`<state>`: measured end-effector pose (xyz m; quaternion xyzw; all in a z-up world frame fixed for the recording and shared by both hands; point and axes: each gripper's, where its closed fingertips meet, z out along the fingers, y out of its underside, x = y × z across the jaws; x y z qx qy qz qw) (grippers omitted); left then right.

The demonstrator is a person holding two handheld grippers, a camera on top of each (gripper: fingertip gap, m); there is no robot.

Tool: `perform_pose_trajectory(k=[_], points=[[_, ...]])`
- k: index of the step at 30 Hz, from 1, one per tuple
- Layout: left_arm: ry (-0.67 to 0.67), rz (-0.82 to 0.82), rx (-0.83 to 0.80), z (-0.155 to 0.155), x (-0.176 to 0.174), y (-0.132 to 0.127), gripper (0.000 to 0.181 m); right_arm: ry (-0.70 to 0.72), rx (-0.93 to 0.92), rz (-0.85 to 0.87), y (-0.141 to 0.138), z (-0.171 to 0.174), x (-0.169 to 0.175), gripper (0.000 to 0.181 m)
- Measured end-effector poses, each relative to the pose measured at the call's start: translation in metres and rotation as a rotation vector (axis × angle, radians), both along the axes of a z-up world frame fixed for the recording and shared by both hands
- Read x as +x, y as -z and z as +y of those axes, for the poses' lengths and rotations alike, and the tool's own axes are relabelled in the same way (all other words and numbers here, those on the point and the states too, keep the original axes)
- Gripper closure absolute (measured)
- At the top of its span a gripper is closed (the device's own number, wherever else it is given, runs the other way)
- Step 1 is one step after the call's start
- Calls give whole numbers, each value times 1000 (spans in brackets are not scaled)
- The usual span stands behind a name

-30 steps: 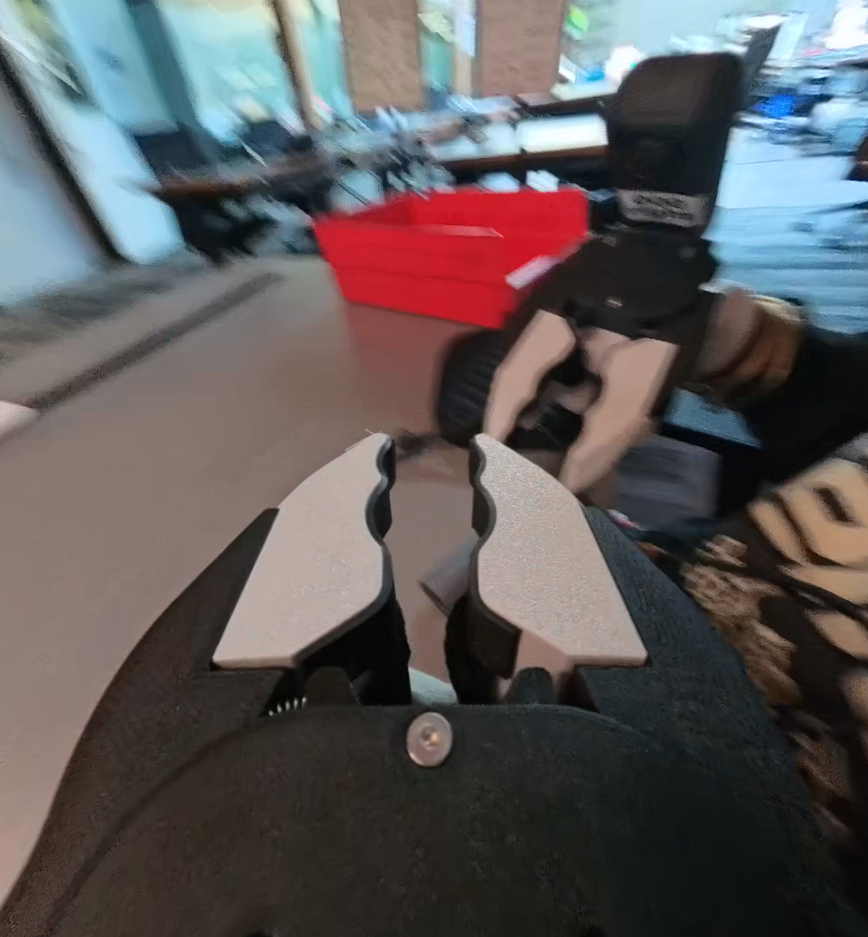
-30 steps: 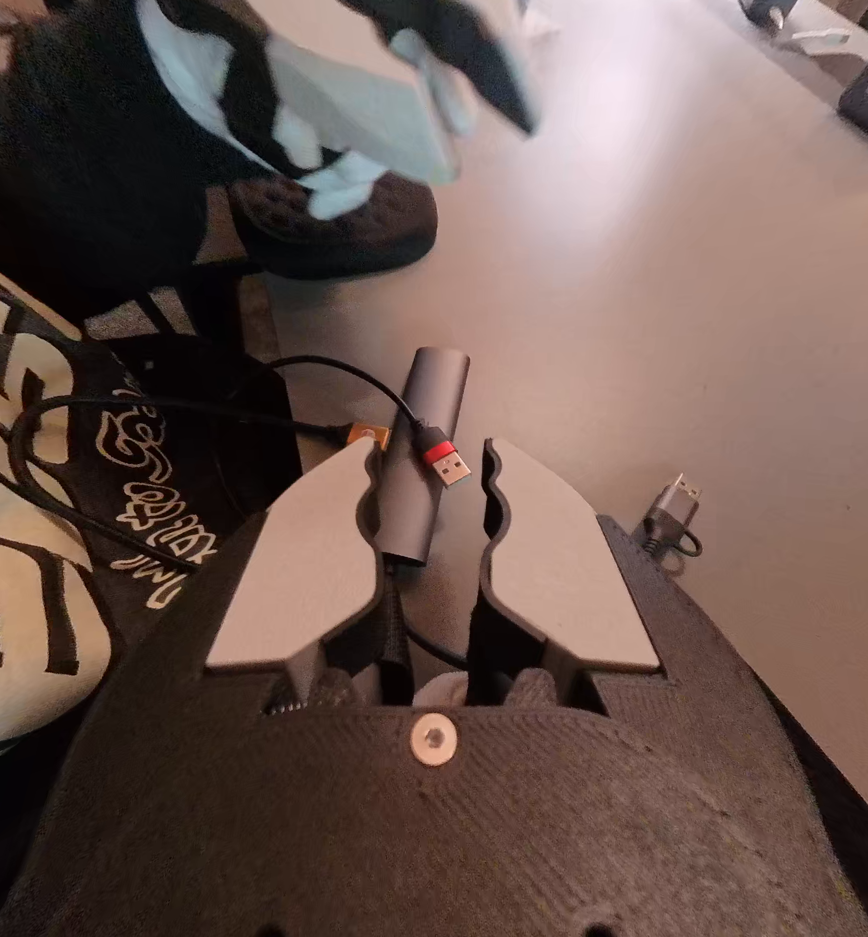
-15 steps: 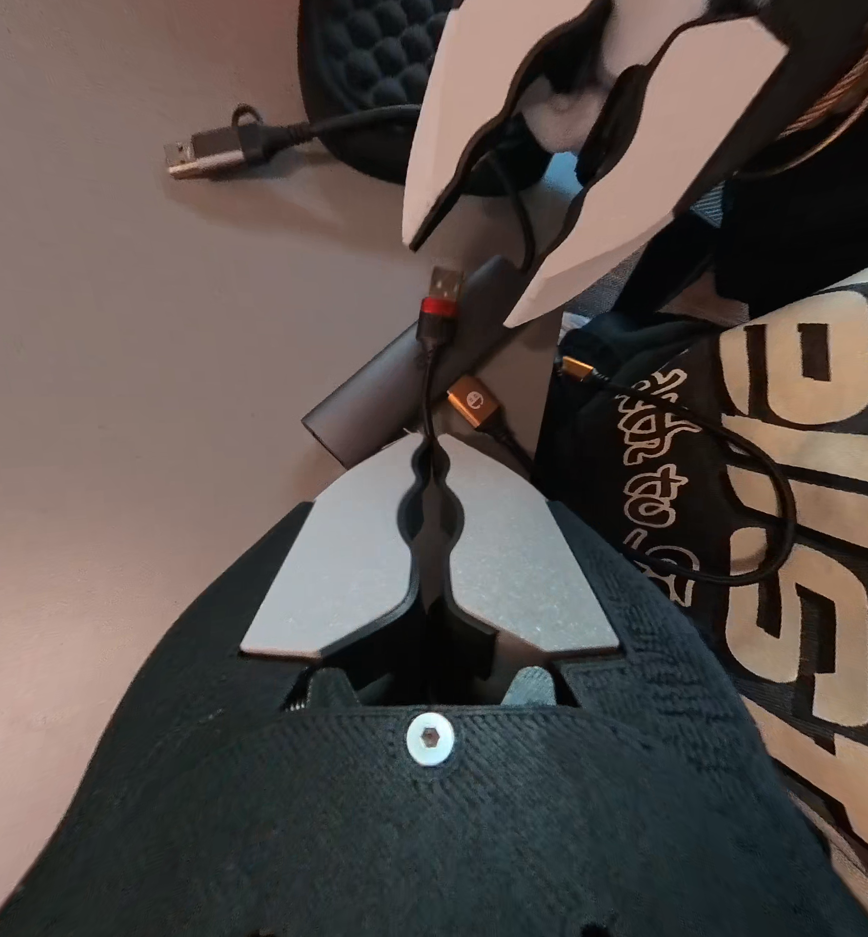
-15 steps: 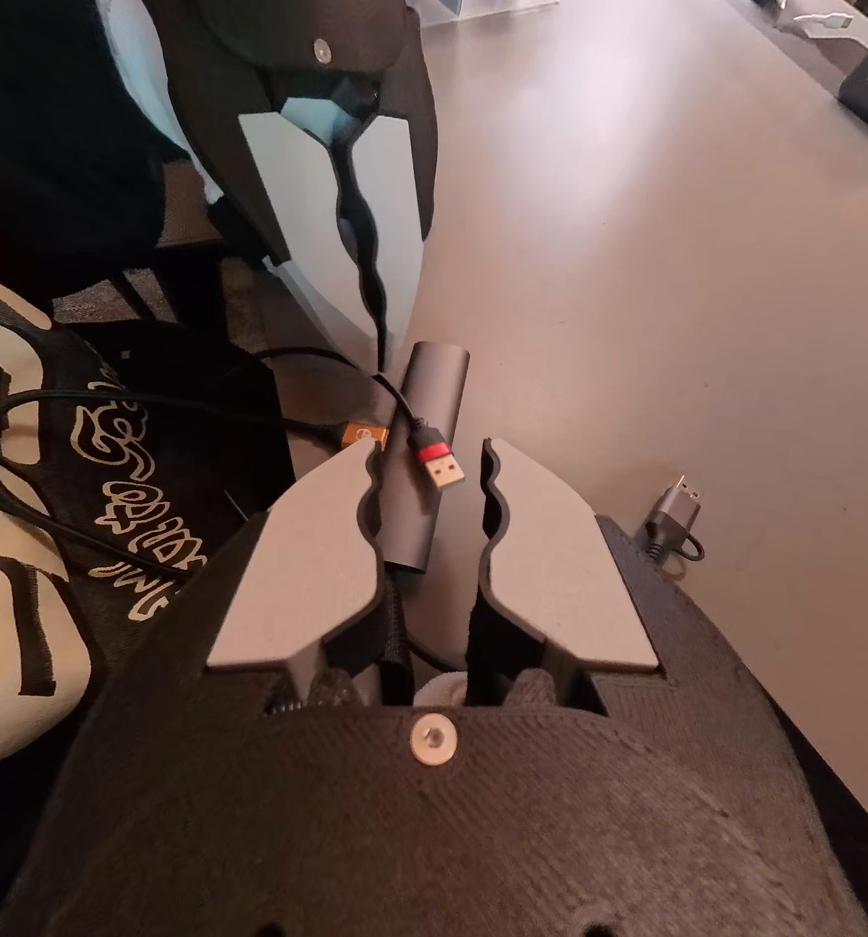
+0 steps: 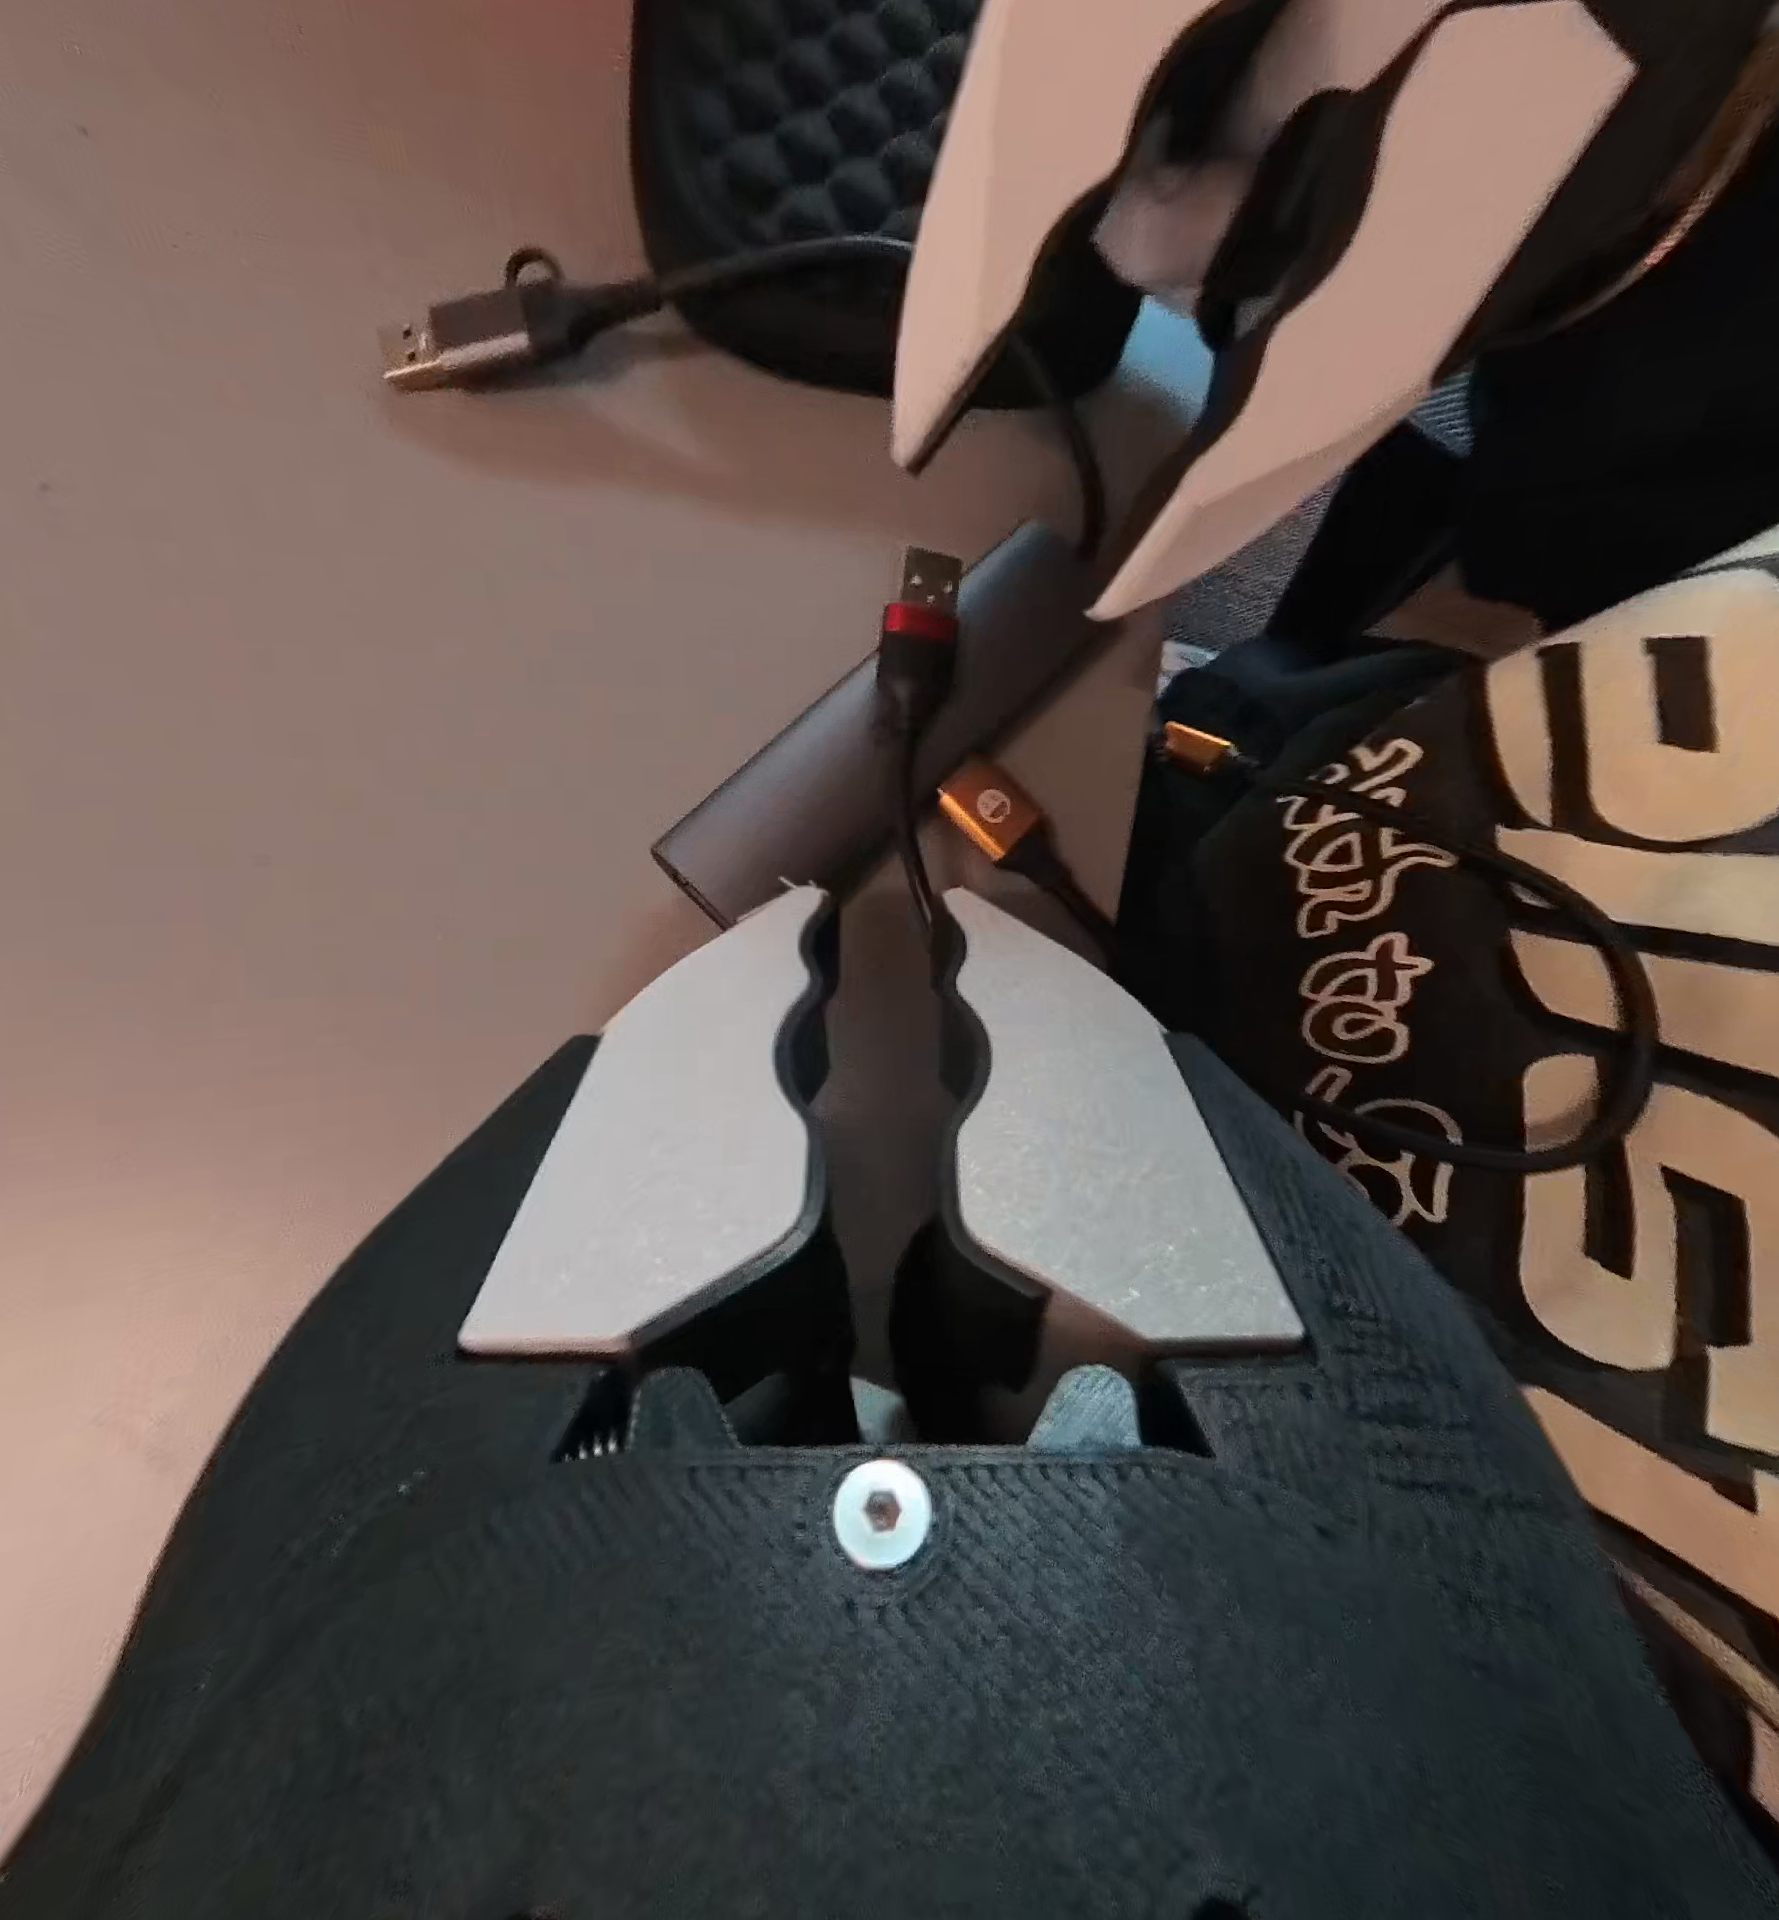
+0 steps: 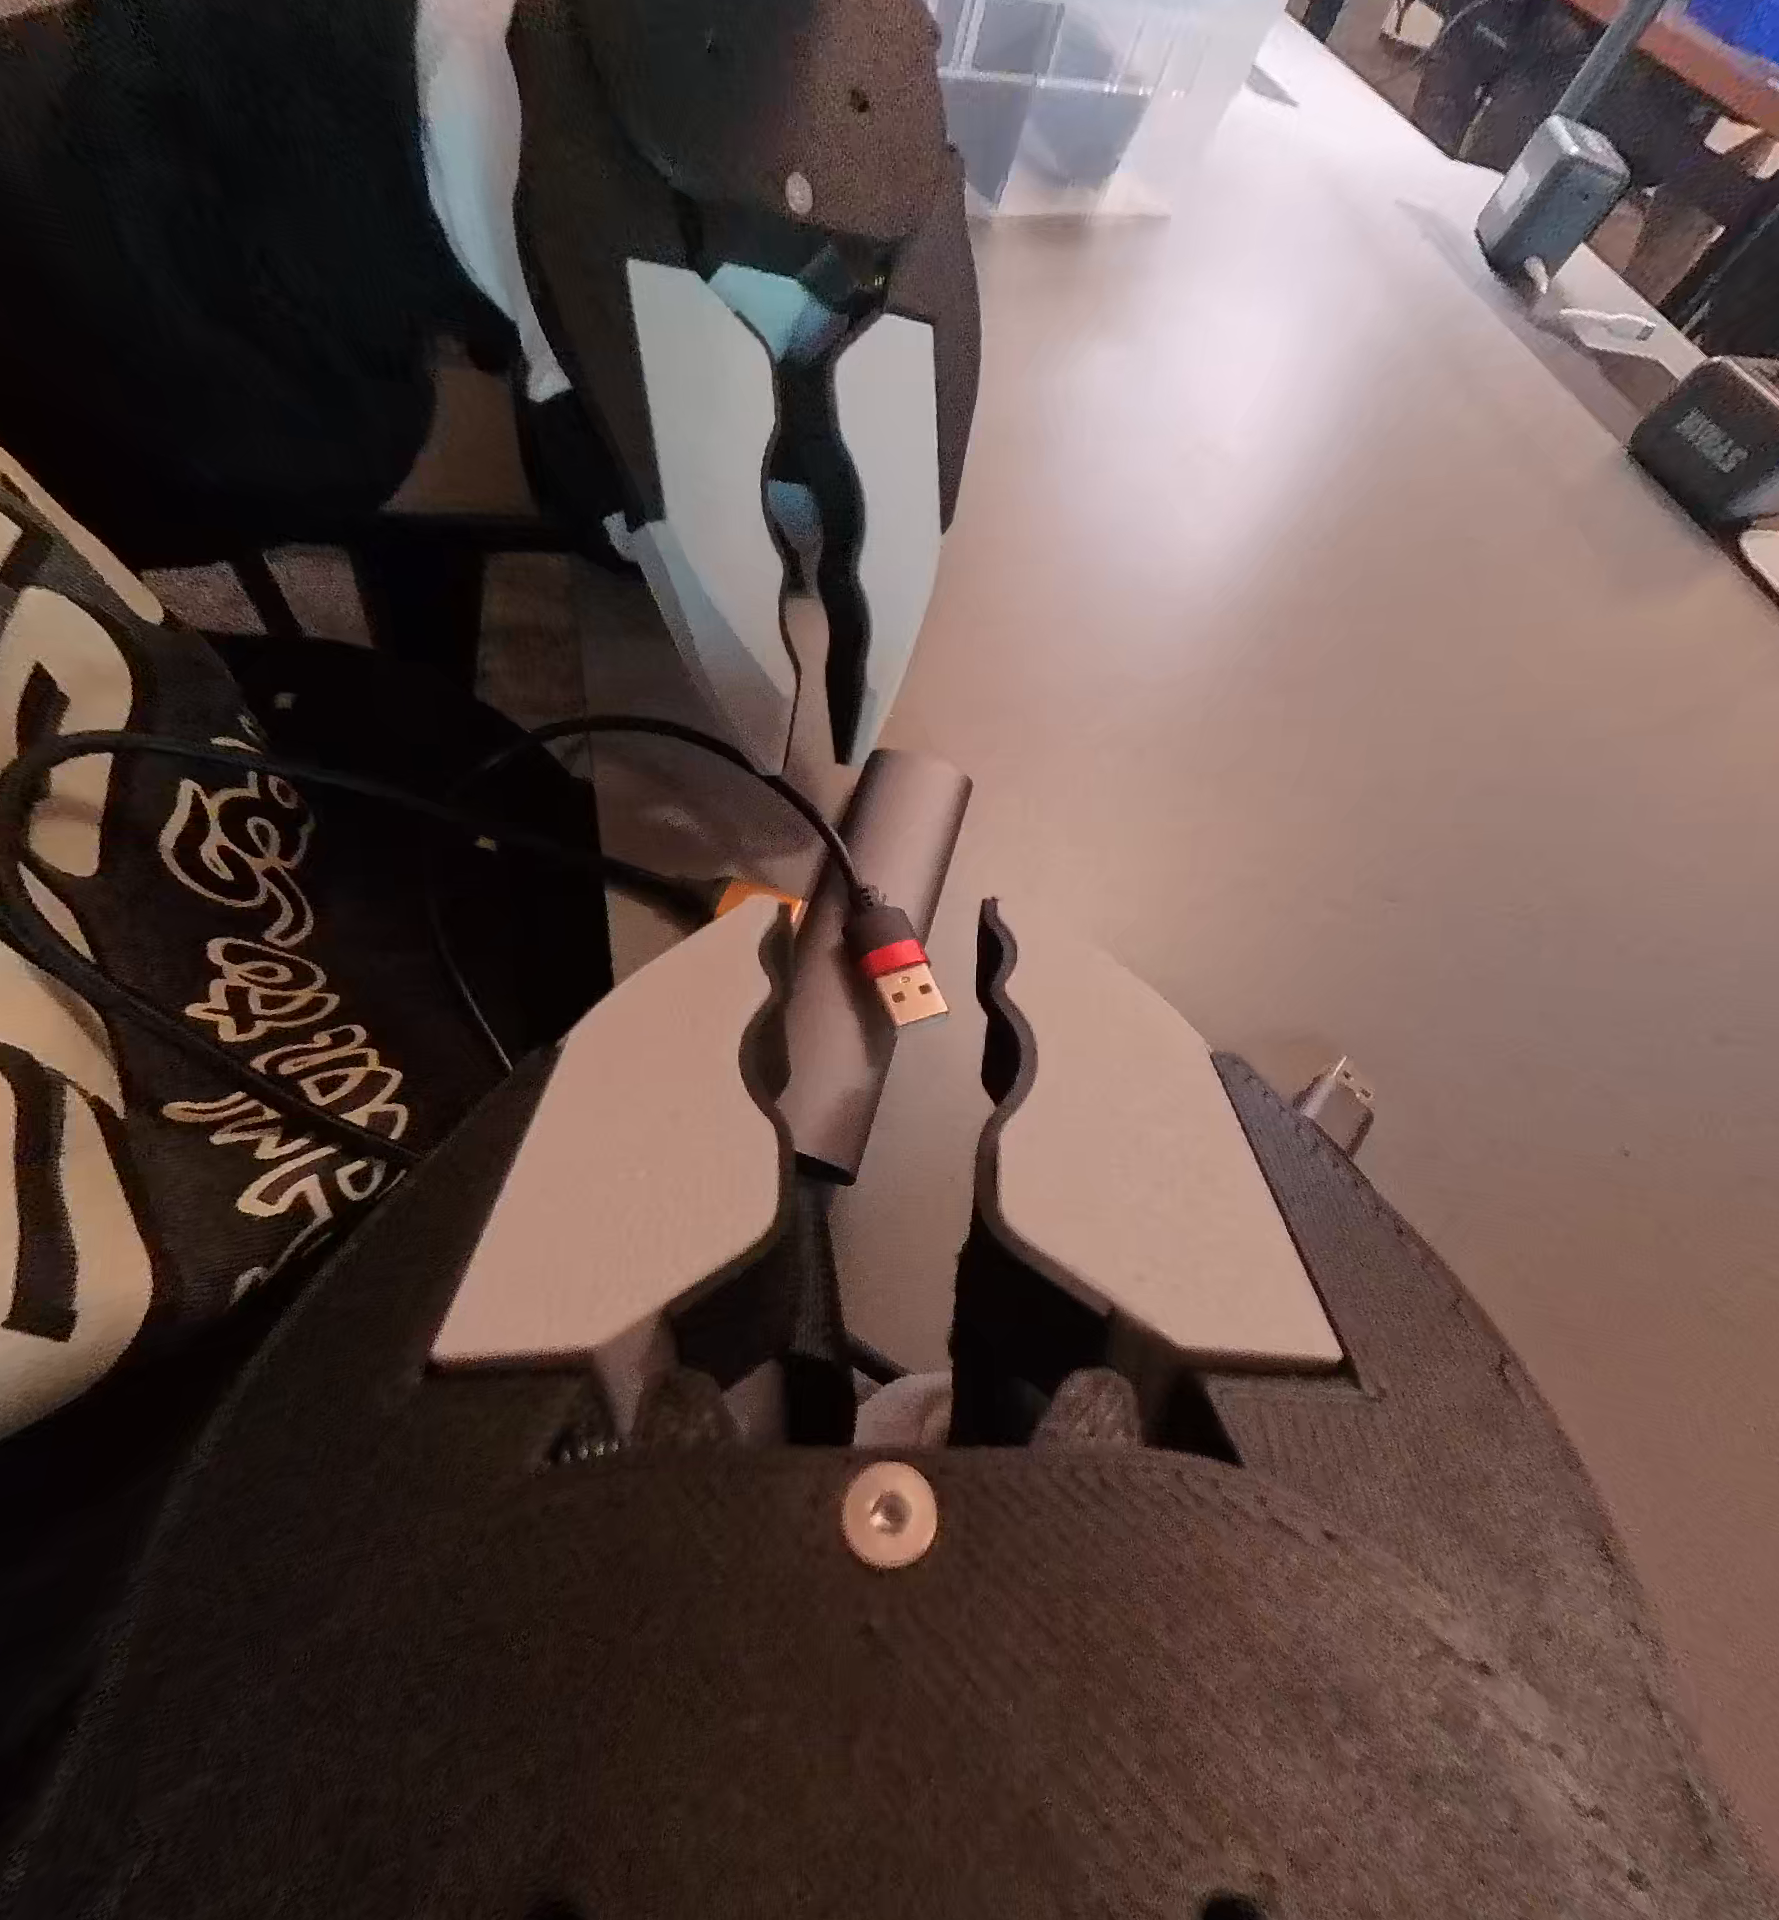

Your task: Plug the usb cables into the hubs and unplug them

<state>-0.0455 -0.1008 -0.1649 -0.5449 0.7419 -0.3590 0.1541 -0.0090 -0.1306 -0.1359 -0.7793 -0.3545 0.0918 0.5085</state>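
Observation:
A grey bar-shaped hub [image 5: 843, 758] lies on the brown table [image 5: 241, 727]; it also shows in the right wrist view [image 6: 906, 821]. A black cable with a red-collared USB plug [image 5: 921, 623] rests across the hub, unplugged [image 6: 900, 971]. An orange plug [image 5: 989, 821] lies beside the hub. My left gripper [image 5: 885, 904] is slightly open, with the black cable running between its fingers against the right one. My right gripper [image 6: 880, 914] is open and empty, hovering over the hub's other end and facing the left gripper [image 6: 823, 753].
A grey USB plug [image 5: 459, 343] on its own cable lies on the table [image 6: 1337, 1101]. A person's black and cream patterned garment [image 5: 1591, 935] borders the hub. A black textured pad [image 5: 791, 125], a clear box [image 6: 1072, 104] and dark small devices [image 6: 1737, 457] stand farther off. One gripper's finger ends stand about 6 cm off the other's.
My left gripper swung down from facing the room to the hub, was shut around the black cable half a second ago, and its jaws have now parted. The right gripper has hardly moved.

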Motion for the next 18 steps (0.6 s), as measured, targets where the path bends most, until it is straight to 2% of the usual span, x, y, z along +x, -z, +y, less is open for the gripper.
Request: perform_pose_trajectory(k=[4,8,13,18], points=[[-28,37,-7,-3,2,4,164,3,-7,-15,2,0,0,148],[5,83,34,-7,0,13,176,5,-9,-9,2,0,0,149],[89,-64,24,-15,1,-8,178,-10,0,-14,2,-1,-1,151],[93,-104,9,-14,0,-14,178,-81,-16,15,2,-9,-8,153]])
